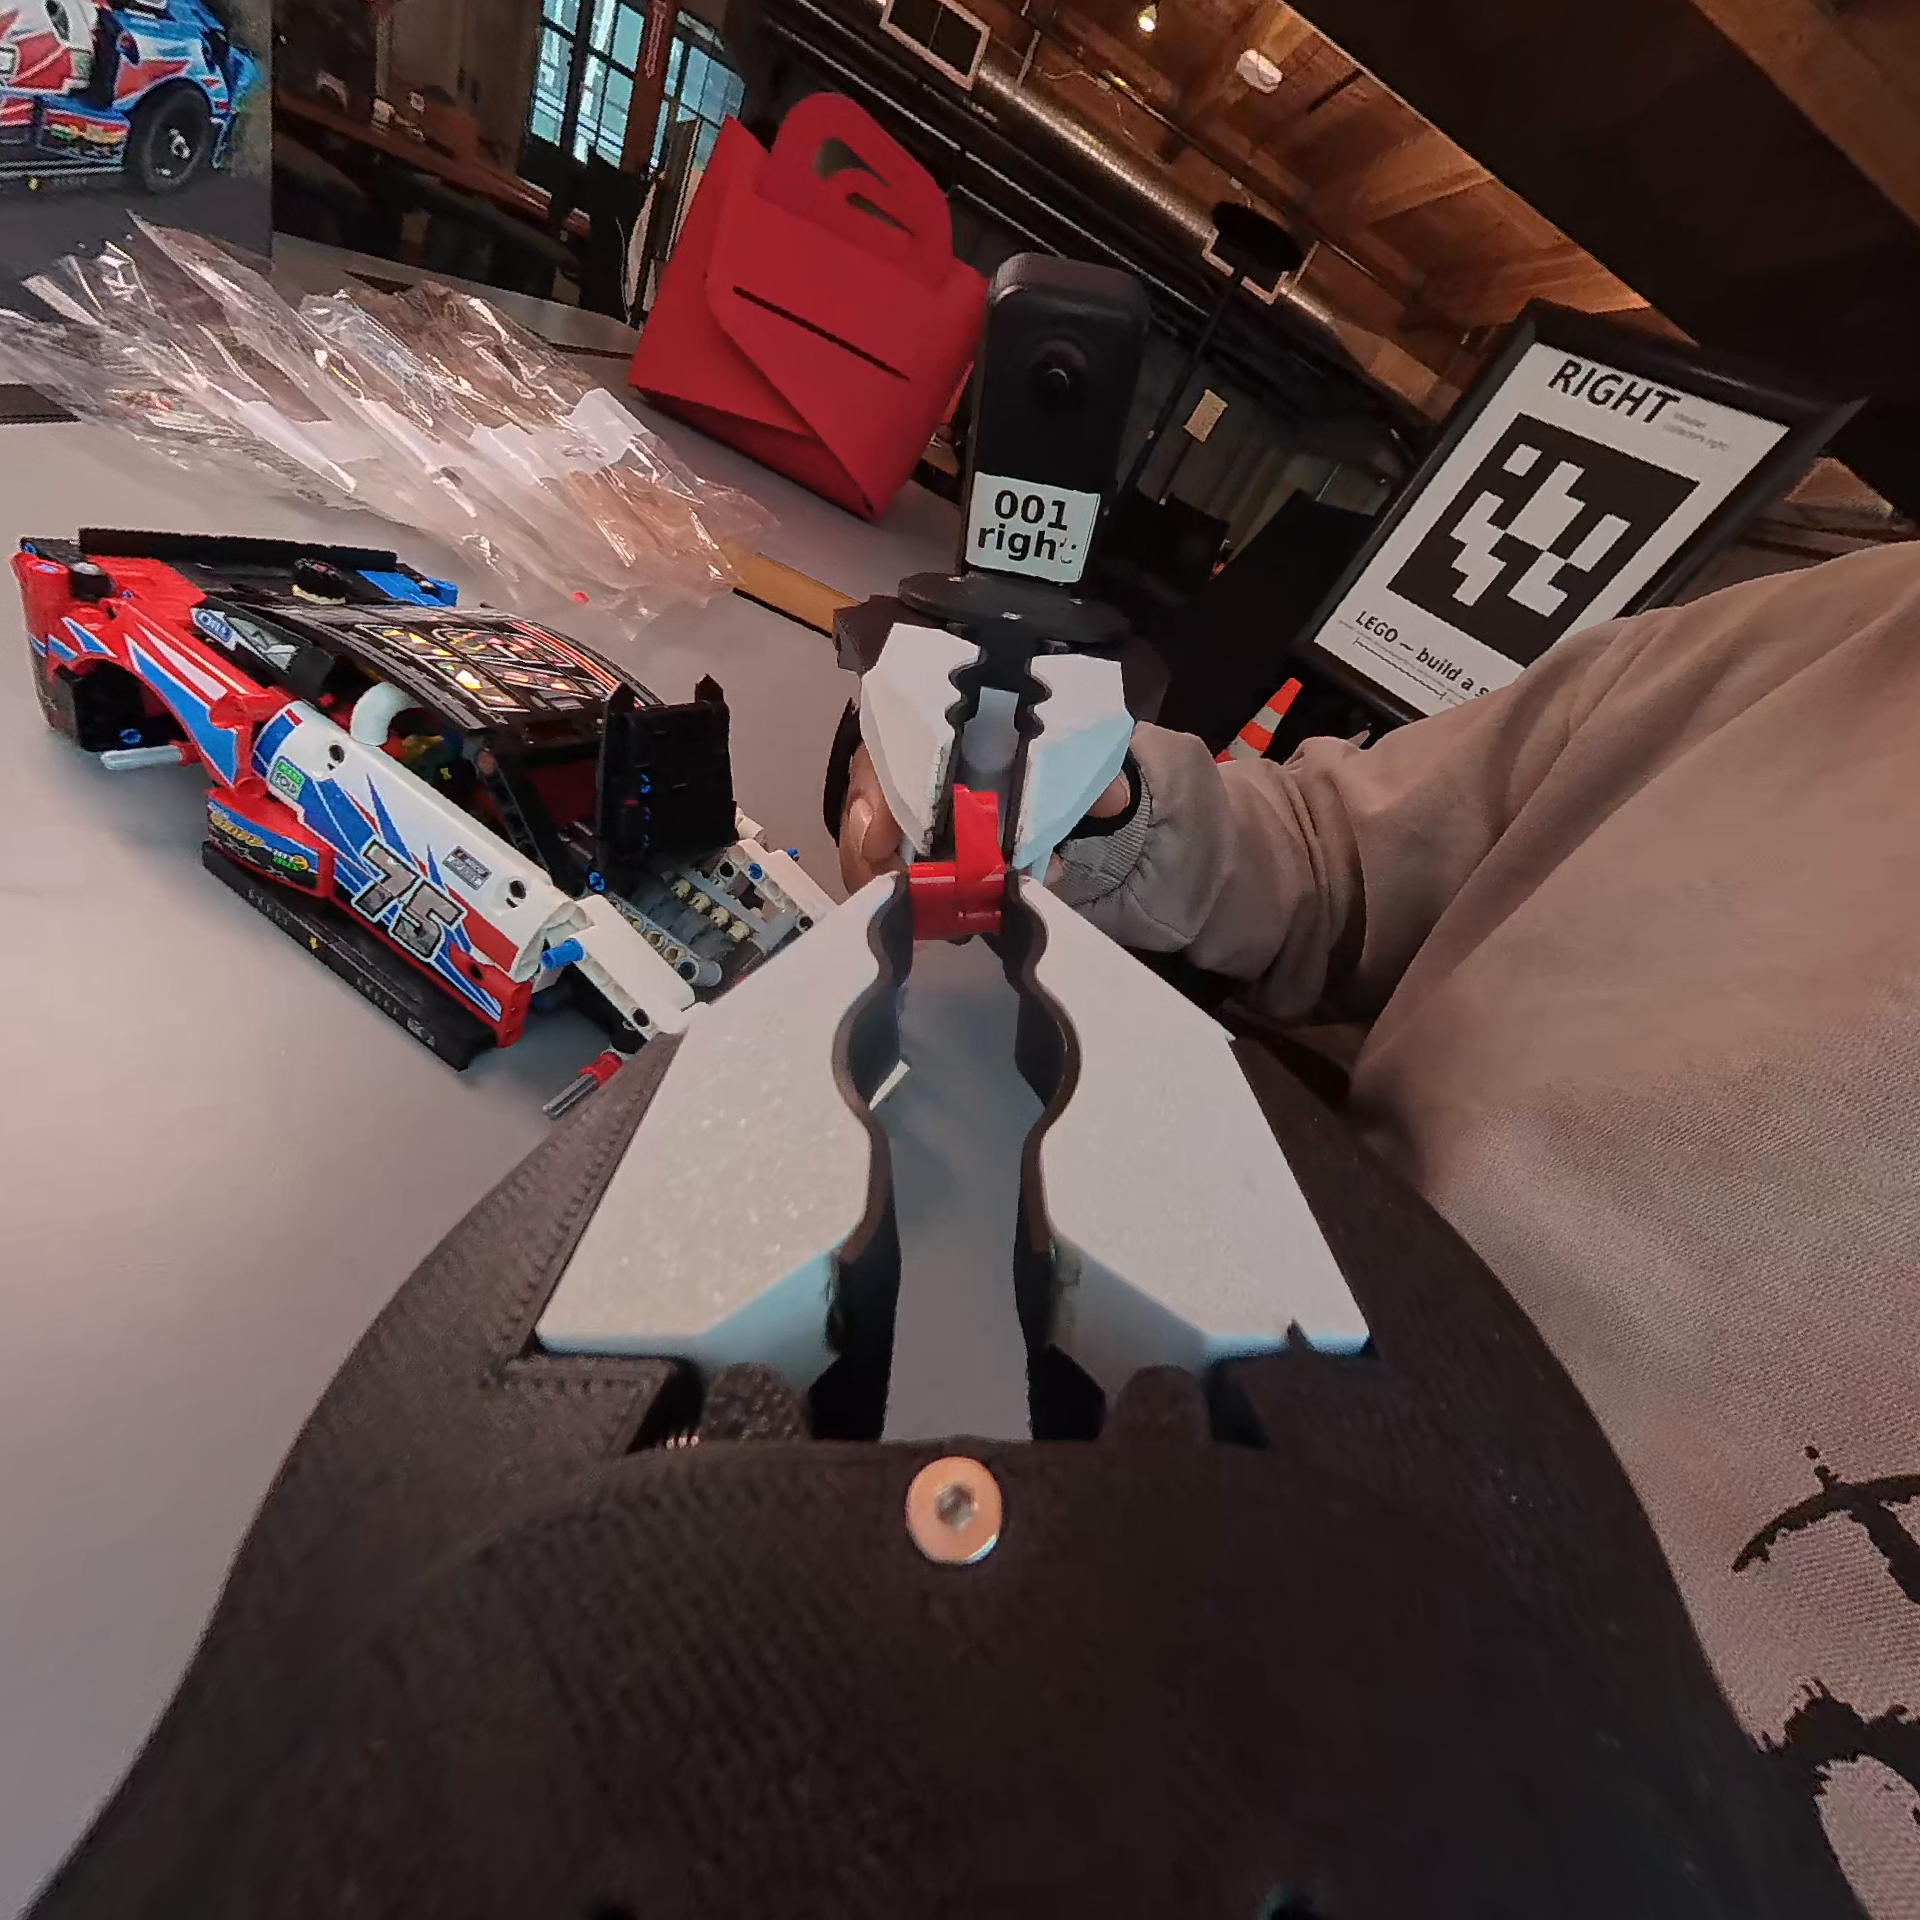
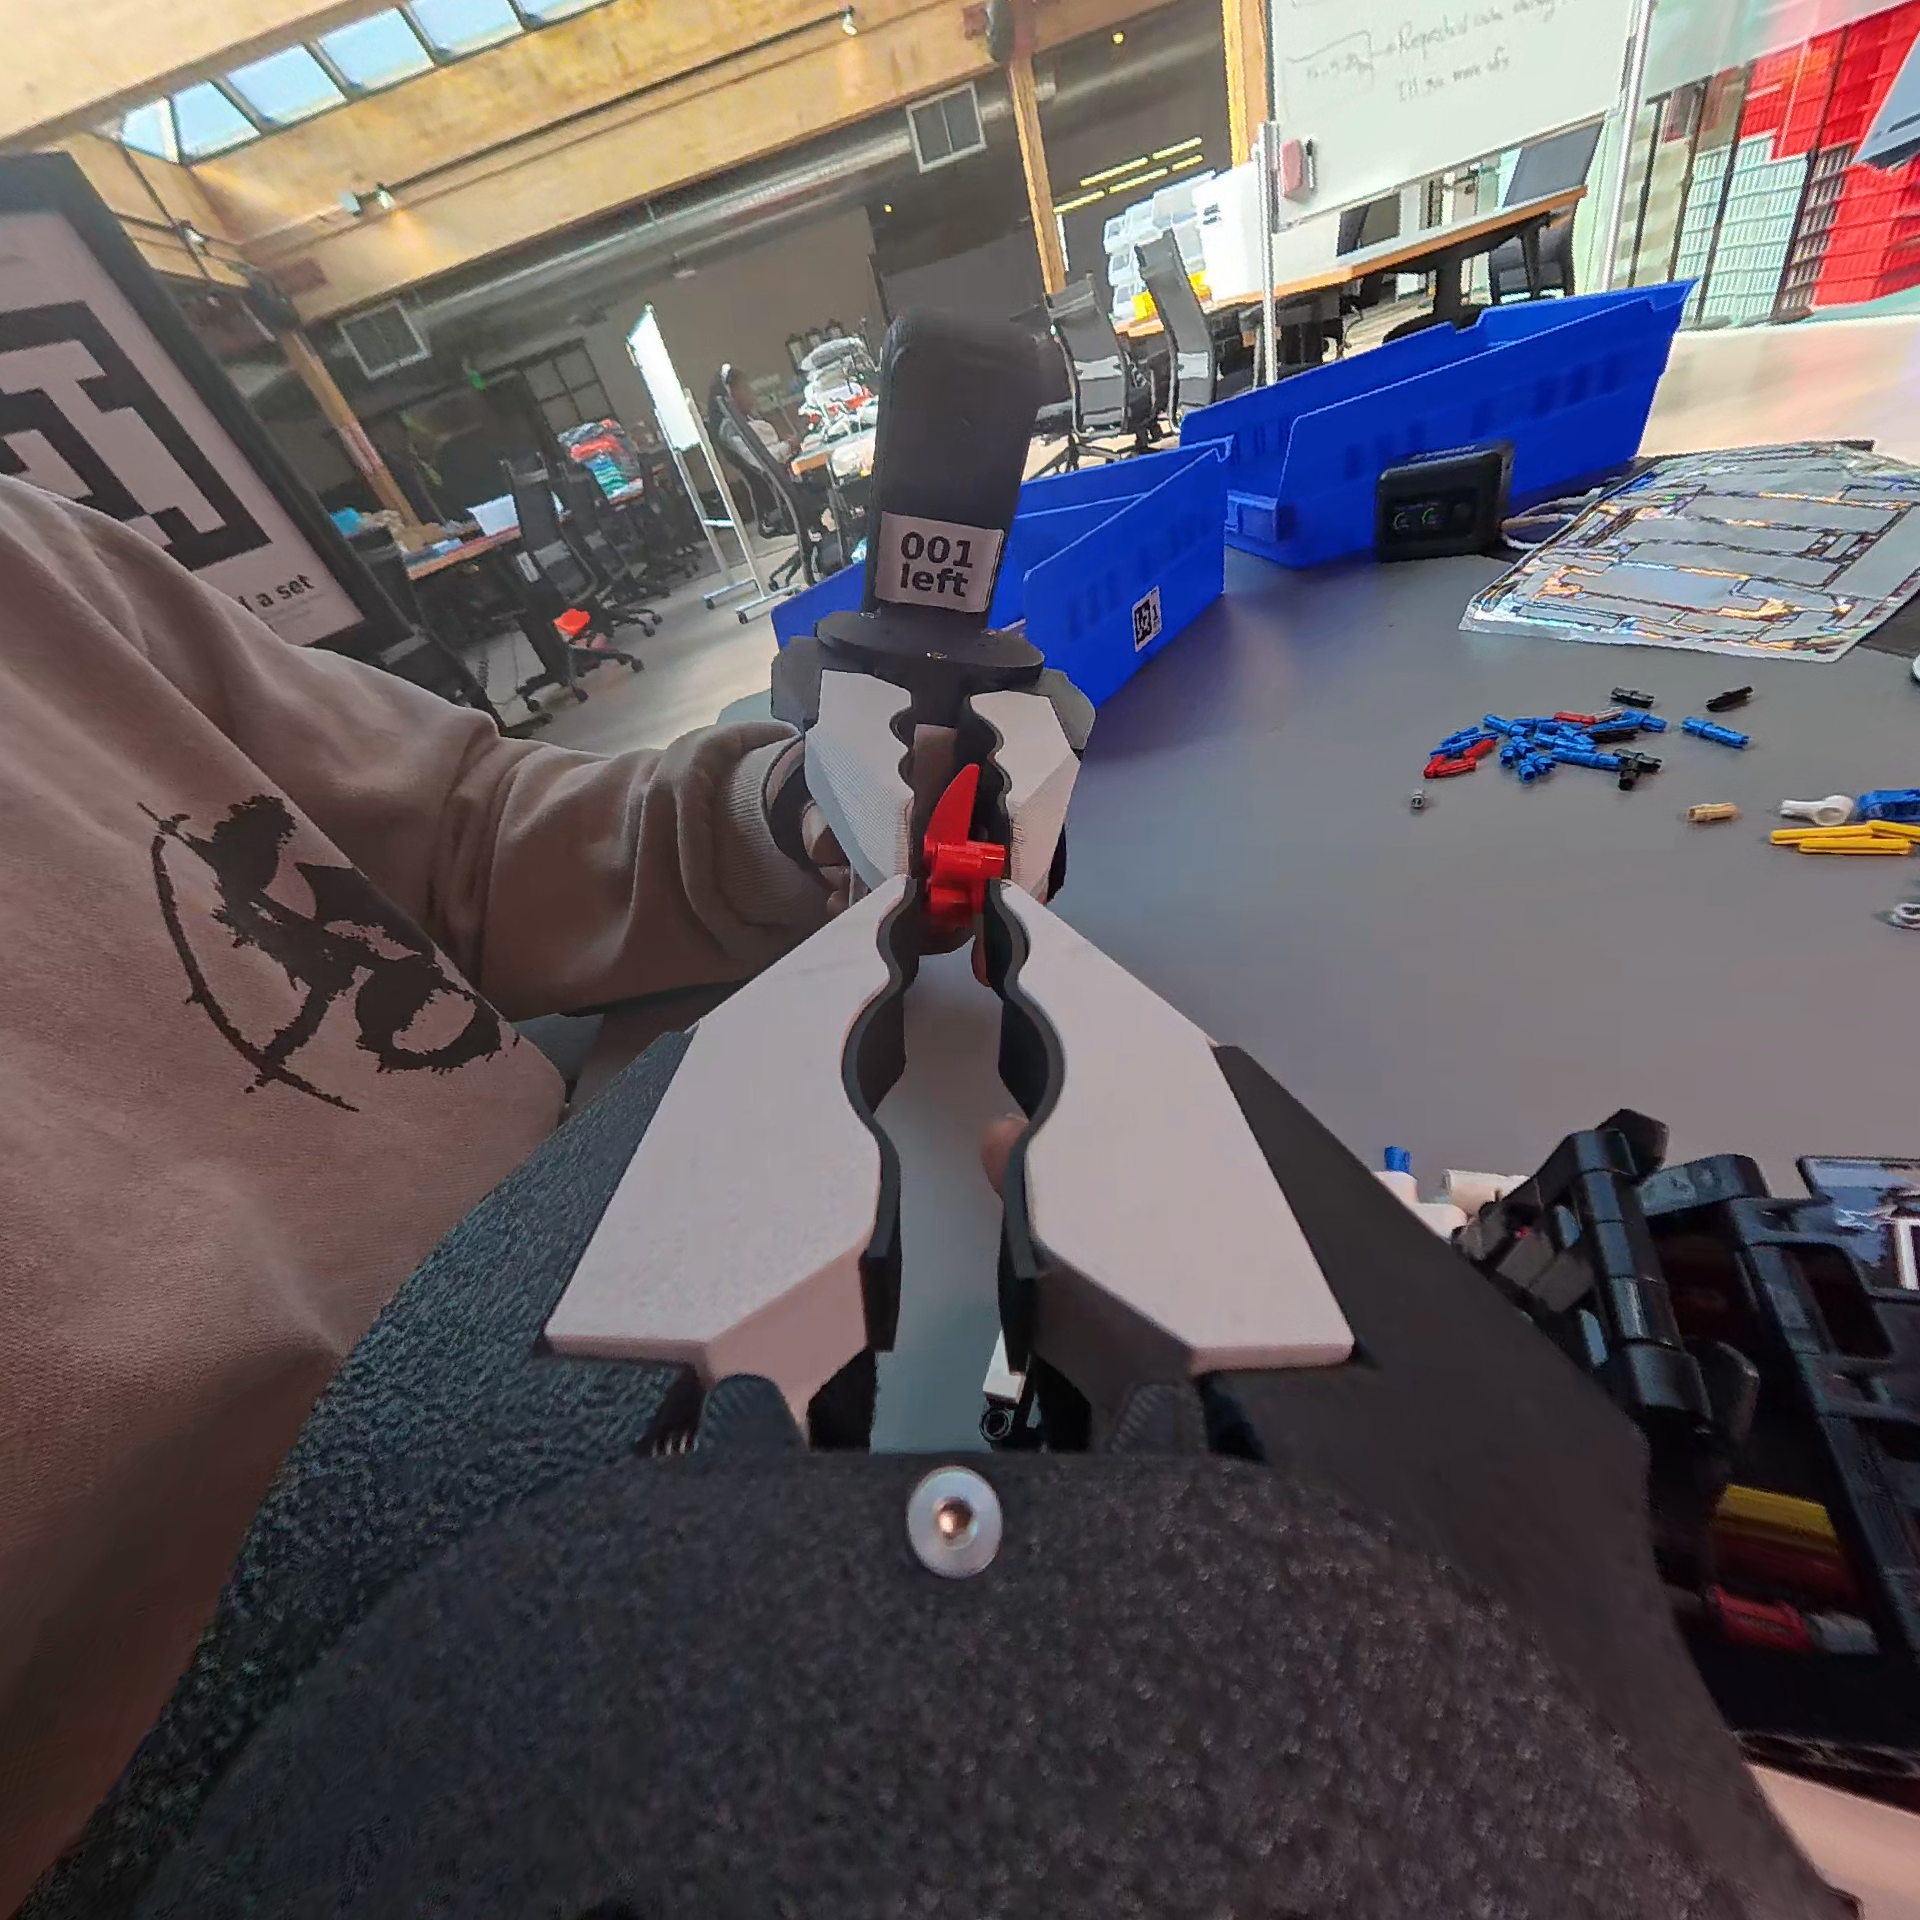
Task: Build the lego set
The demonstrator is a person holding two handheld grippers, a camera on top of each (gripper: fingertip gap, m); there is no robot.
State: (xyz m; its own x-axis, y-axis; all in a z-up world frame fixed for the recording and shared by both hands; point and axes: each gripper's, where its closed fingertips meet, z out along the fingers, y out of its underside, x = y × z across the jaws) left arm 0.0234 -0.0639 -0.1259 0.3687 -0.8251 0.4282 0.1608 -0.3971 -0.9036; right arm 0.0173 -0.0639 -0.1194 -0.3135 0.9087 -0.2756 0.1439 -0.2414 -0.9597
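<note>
The left tool (image 1: pixel 956 904) and right tool (image 2: pixel 951 883) meet tip to tip above the worktop (image 1: pixel 156 1143), both closed narrow on one small red lego piece (image 1: pixel 961 883). The part-built race car (image 1: pixel 343 790) lies toward the worktop's far left; loose pins (image 2: pixel 1558 738) are scattered at its right.

Red lego piece (image 1: pixel 961 873) between white fingers (image 1: pixel 748 1143) with black inner lining
Lego car (image 1: pixel 343 790): red, white, blue stripes, black roof
Red folded box (image 1: pixel 810 312) far
Clear plastic bags (image 1: pixel 364 416), far left
Grey table (image 2: pixel 1403 987)
Blue bins (image 2: pixel 1351 457) far right
Loose pins (image 2: pixel 1558 738) mostly blue, some black, red
Yellow axles (image 2: pixel 1844 836)
Beige sleeve (image 2: pixel 582 831); black brush-stroke print (image 2: pixel 312 956) on beige shirt
</note>
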